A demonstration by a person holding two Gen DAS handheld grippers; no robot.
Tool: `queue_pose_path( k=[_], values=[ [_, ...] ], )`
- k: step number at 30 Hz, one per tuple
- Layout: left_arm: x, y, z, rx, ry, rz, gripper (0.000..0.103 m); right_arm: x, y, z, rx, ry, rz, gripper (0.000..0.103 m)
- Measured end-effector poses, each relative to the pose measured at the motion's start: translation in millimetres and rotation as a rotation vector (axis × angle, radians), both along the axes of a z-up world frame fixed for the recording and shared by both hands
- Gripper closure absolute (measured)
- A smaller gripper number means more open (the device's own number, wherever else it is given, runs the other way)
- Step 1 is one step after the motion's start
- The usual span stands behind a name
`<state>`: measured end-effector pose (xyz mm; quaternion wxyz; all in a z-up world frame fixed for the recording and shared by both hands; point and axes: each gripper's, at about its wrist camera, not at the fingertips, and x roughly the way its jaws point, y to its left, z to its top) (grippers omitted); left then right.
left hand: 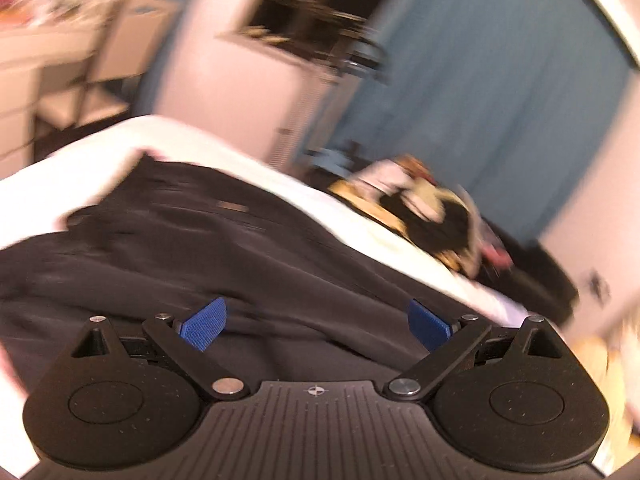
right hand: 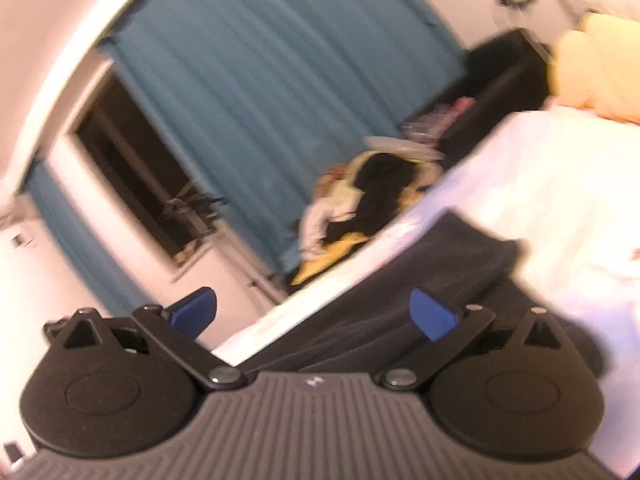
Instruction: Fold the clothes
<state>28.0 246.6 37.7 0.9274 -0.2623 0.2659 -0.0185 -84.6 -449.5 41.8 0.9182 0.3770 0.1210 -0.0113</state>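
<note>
Both pictures are blurry and tipped to one side, so small things are hard to make out.

The left tongs [left hand: 316, 322] are wide open. Their two blue pads [left hand: 204, 323] sit far apart and hold nothing. Just past them lies a black garment [left hand: 200, 240], spread out and wrinkled on a bed with a white sheet [left hand: 192, 140]. It cannot be told what kind of clothing it is. The near part of it is hidden behind the black body of the tongs, and its left side runs out of the picture. It also cannot be told if the pads touch the cloth or hang just above it.

The right tongs [right hand: 314, 314] are wide open too, with nothing between their pads. The left pad shows against the wall and curtain beyond the bed's edge, and the right pad is over the black garment [right hand: 400, 280]. Here the garment lies along the edge of the white sheet [right hand: 560, 184], and its lower end is hidden behind the tongs.

Past the bed is a messy pile of clothes [left hand: 432, 208], yellow, white and black, too smeared to tell apart. Behind it hangs a blue curtain [right hand: 260, 80] beside a dark window [right hand: 136, 168]. Something pale yellow [right hand: 596, 64] sits at the far end of the bed, maybe a pillow, cut off by the picture's edge.
</note>
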Motion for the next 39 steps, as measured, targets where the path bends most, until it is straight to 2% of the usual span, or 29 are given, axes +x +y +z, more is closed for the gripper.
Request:
queue_pose_path(
  k=[2,5,8,10,14,19,20,21,22,23,25,27,30,31,32,33,34,35,36,39],
  values=[
    [-9.3,54.8,-2.2,-0.068,0.045,0.111,0.005,-10.0,-35.0,-9.3,0.036,0.058,-0.048,0.0],
    [-24.9,114.2,-15.6,-0.172,0.081,0.222,0.005,-23.1,-74.3,-38.7,0.113,0.143,-0.072,0.0],
    [-30.3,146.8,-40.6,-0.248,0.16,0.283,0.005,-24.9,-92.9,-74.3,0.21,0.243,-0.065,0.0],
    [-26.9,154.1,-58.7,-0.278,0.236,0.298,0.005,-19.3,-96.3,-96.2,0.275,0.327,-0.077,0.0],
    [-16.7,157.4,-91.6,-0.294,0.38,0.31,0.006,-9.0,-88.7,-126.4,0.341,0.397,-0.057,0.0],
    [-8.1,159.2,-99.8,-0.32,0.37,0.294,0.006,2.4,-81.6,-144.8,0.321,0.451,-0.024,0.0],
    [-5.4,160.0,-99.4,-0.336,0.368,0.279,0.008,5.0,-81.4,-148.1,0.328,0.441,-0.017,0.001],
    [-4.1,159.8,-100.3,-0.368,0.362,0.256,0.018,6.7,-82.0,-149.6,0.336,0.421,-0.006,0.005],
    [-1.6,159.4,-101.1,-0.422,0.361,0.224,0.024,9.9,-81.5,-149.9,0.336,0.398,0.009,0.006],
    [2.3,155.1,-102.7,-0.432,0.364,0.203,0.025,14.5,-80.1,-149.8,0.319,0.388,0.021,0.007],
    [11.4,148.9,-109.8,-0.43,0.379,0.187,0.024,24.1,-77.7,-150.9,0.283,0.385,0.018,0.011],
    [21.6,149.1,-122.1,-0.433,0.41,0.2,0.021,33.0,-78.6,-157.9,0.28,0.425,-0.008,0.019],
    [24.3,150.7,-126.9,-0.467,0.388,0.228,0.019,38.5,-80.6,-162.9,0.284,0.447,-0.057,0.029],
    [24.1,149.1,-124.6,-0.457,0.377,0.239,0.022,37.7,-81.6,-160.8,0.276,0.439,-0.072,0.034],
    [23.5,146.9,-121.1,-0.436,0.368,0.247,0.038,36.8,-82.6,-158.6,0.269,0.432,-0.088,0.056],
    [24.0,145.0,-116.9,-0.402,0.37,0.252,0.054,36.0,-83.6,-156.5,0.261,0.424,-0.103,0.073],
    [20.8,144.8,-113.4,-0.399,0.367,0.265,0.058,35.2,-84.5,-154.3,0.253,0.417,-0.119,0.074],
    [16.4,145.0,-110.2,-0.404,0.361,0.282,0.069,34.3,-85.4,-151.8,0.247,0.41,-0.13,0.075],
    [12.0,145.9,-105.6,-0.411,0.344,0.294,0.083,33.0,-85.7,-148.3,0.246,0.405,-0.13,0.08],
    [0.6,145.4,-85.0,-0.43,0.279,0.313,0.094,30.4,-83.5,-130.3,0.21,0.374,-0.138,0.088]
  ],
)
